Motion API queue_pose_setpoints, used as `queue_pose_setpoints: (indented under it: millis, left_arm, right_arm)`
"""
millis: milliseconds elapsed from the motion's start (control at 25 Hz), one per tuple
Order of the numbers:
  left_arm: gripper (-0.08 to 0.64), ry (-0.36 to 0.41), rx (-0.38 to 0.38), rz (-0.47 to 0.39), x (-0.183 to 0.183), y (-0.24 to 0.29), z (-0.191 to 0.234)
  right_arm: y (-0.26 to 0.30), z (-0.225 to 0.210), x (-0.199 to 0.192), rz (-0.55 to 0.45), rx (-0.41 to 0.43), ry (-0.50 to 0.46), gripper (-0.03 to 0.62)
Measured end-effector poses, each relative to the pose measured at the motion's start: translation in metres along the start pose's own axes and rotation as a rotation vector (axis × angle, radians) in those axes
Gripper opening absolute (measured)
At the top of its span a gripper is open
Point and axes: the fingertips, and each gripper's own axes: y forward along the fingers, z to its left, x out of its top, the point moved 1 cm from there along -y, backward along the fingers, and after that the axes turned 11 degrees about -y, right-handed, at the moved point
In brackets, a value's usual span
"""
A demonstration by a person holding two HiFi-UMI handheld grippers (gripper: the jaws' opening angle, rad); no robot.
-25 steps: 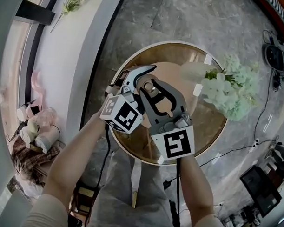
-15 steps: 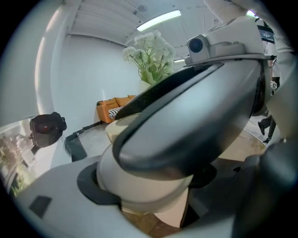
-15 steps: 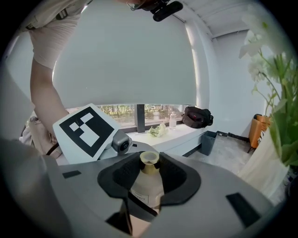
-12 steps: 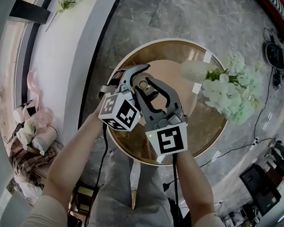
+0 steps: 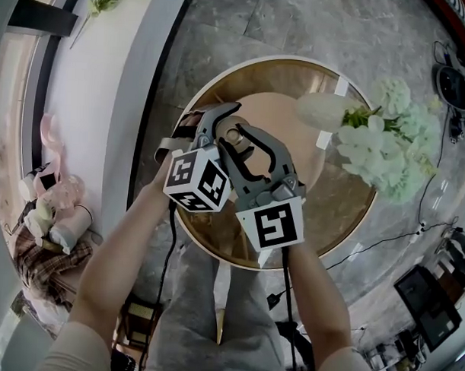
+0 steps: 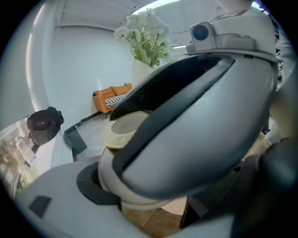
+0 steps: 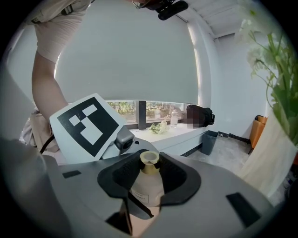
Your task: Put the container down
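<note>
Right gripper [image 7: 149, 180]: my jaws clamp the small white bottle [image 7: 147, 189].
Left gripper [image 5: 216, 121]: bottle against one pad; grip unclear.
Below: round table [image 5: 346, 204].

Container [image 7: 148, 186] mostly behind dark jaws; base out of sight in every view.

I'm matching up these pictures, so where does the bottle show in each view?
Head view: bottle just above centre.
Left gripper view: bottle left of centre, open mouth showing.
Right gripper view: bottle bottom centre.
Shared landmark: white flowers, right in head and right gripper views, top centre in left's.
</note>
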Motion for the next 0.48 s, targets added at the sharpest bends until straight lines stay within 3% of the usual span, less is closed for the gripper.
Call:
queue_pose_setpoints:
  millis: [480]
  left_arm:
    - [0.376, 0.05, 0.007, 0.073, -0.021, 0.005, -0.006]
  right_arm:
    - [0.004, 0.015, -0.018, 0.012, 0.023, 0.011, 0.131]
